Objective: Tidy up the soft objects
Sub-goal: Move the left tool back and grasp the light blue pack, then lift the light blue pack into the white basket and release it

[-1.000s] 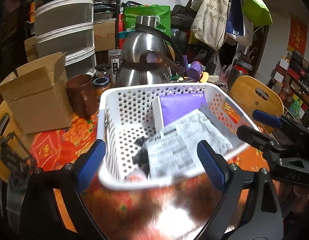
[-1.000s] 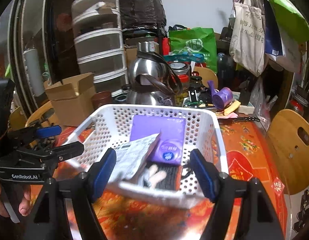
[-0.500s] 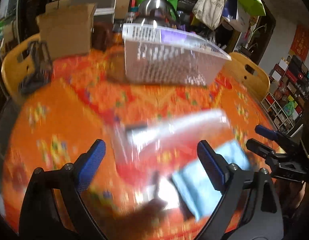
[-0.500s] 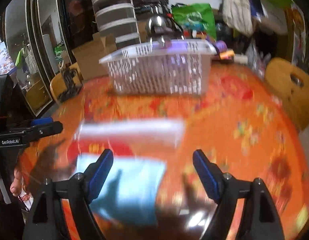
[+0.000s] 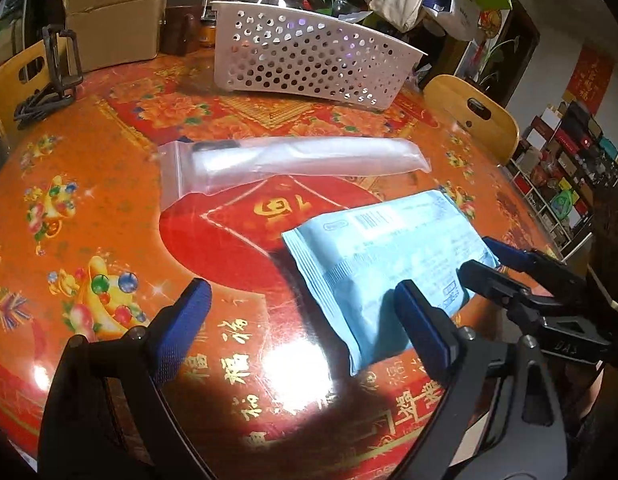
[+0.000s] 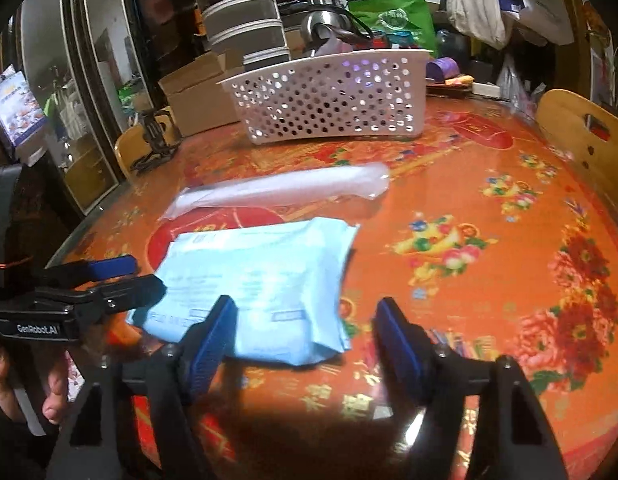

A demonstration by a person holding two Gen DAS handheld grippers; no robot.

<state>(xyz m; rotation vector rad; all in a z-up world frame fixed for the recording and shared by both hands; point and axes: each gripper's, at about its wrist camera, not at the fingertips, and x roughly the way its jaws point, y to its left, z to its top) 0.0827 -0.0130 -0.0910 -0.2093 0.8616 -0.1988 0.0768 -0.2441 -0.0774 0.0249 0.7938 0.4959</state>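
Two packs before white basket (image 5: 309, 60), cardboard box (image 5: 113, 20), kettle (image 6: 325, 24) behind

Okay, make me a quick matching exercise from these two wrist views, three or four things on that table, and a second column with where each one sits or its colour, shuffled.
Things:
1. white basket
2. clear zip bag
3. light blue pack
4. cardboard box

Descriptions:
A. nearest the grippers
B. brown, open flaps, left of the basket
C. perforated walls, far side of the table
D. see-through, lying between basket and pack

Pairs: 1-C, 2-D, 3-A, 4-B

Cardboard box (image 5: 113, 20), kettle (image 6: 325, 26), wooden chair (image 5: 473, 120)
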